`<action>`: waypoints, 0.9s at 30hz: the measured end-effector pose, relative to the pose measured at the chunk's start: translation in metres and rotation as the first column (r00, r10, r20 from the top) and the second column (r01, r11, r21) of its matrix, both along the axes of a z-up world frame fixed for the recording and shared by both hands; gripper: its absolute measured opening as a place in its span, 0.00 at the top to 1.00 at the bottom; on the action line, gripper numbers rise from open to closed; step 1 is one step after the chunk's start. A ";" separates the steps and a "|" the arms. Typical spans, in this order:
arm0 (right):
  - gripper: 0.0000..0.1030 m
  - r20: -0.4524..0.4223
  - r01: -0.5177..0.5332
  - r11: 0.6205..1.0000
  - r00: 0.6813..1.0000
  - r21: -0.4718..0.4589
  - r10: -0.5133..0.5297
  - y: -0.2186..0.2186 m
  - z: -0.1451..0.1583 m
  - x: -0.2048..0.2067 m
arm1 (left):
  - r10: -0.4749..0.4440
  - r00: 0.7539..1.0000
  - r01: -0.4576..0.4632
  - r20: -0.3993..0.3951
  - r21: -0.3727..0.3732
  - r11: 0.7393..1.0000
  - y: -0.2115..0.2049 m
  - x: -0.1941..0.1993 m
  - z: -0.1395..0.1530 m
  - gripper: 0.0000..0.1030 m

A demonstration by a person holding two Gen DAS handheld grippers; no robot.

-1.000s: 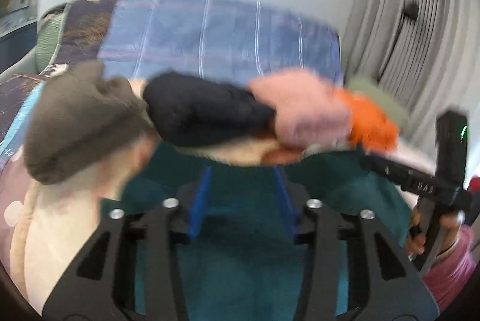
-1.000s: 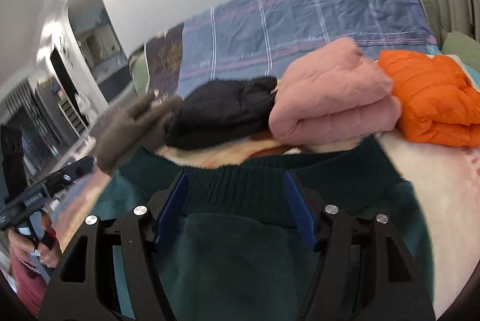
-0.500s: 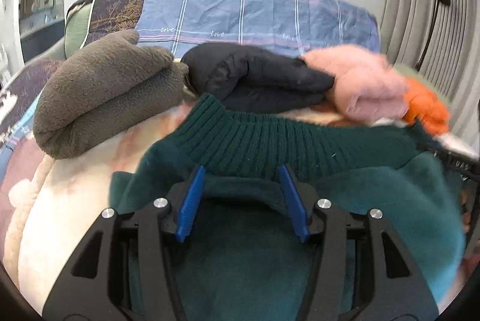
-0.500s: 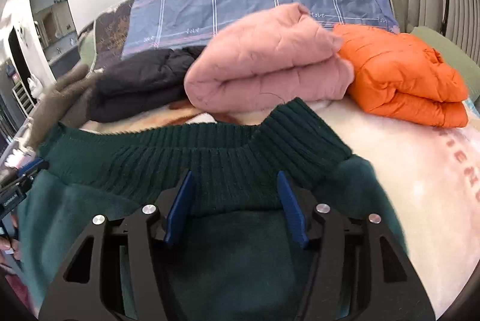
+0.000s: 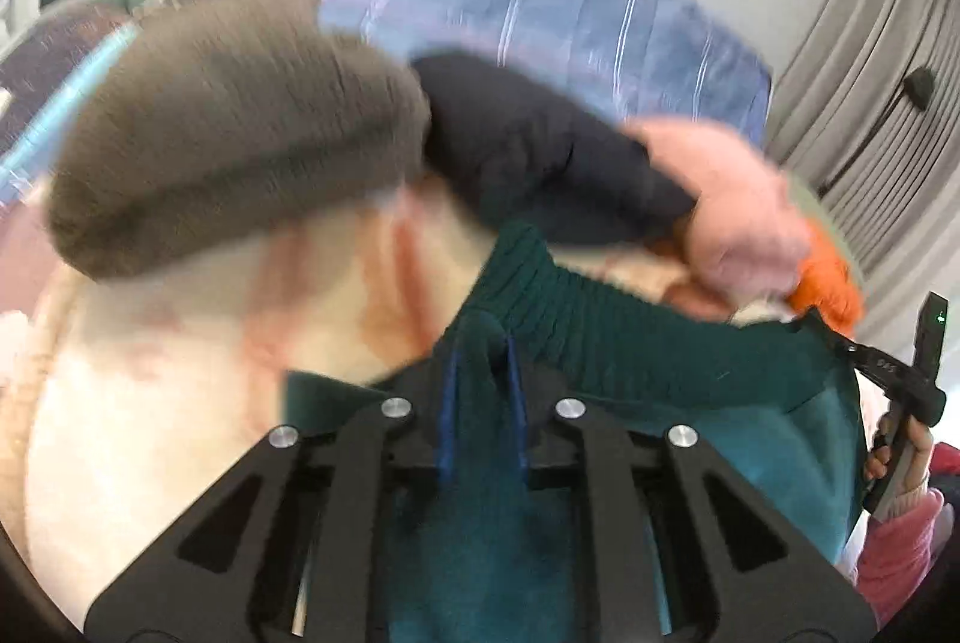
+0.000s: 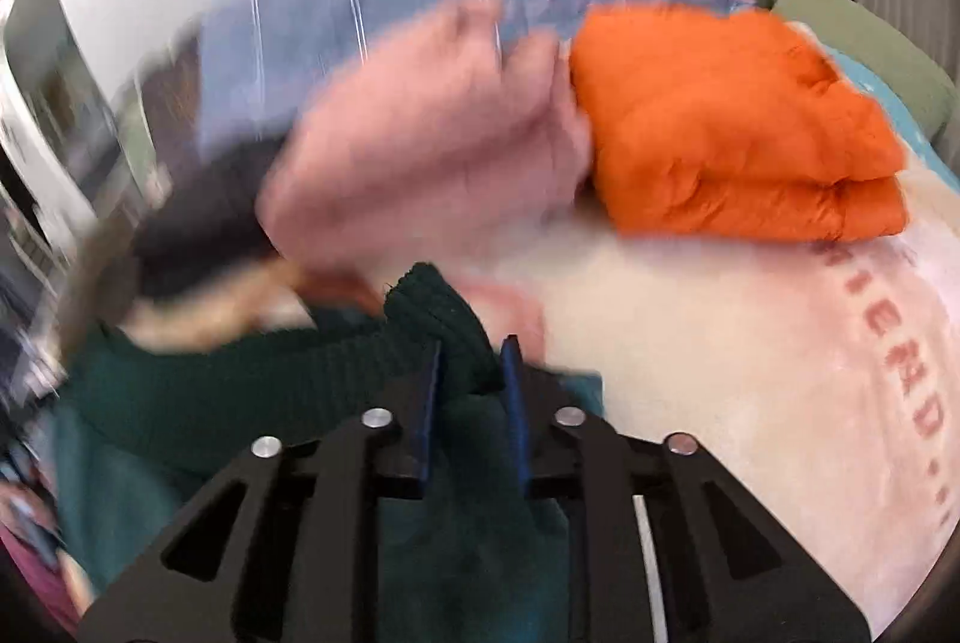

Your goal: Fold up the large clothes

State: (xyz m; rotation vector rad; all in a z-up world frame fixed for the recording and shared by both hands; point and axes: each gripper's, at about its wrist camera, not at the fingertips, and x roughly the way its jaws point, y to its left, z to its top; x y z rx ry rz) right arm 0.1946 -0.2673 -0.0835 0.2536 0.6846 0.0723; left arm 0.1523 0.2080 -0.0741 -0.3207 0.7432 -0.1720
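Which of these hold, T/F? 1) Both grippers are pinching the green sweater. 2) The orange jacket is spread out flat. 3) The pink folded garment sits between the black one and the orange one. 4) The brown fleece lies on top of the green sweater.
1) True. The left gripper and the right gripper have just been closing and each now clamps the green sweater near its ribbed band.
2) False. The orange jacket is folded into a bundle.
3) True. The pink garment lies between the black garment and the orange one.
4) False. The brown fleece lies apart on the blanket.
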 end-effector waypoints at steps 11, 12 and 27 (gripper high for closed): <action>1.00 -0.067 0.089 0.979 0.992 -0.185 -0.103 0.008 -0.051 0.032 | 0.058 0.998 -0.041 -0.030 0.396 0.917 -0.045 0.002 -0.035 0.79; 1.00 -0.056 0.094 0.979 0.993 -0.180 -0.106 0.006 -0.047 0.031 | 0.052 0.998 -0.035 -0.030 0.429 0.903 -0.048 0.001 -0.034 0.78; 0.71 0.014 -0.354 0.929 0.934 -0.106 0.358 0.154 -0.012 -0.045 | -0.104 0.987 0.076 0.122 0.217 0.973 -0.094 -0.019 0.029 0.54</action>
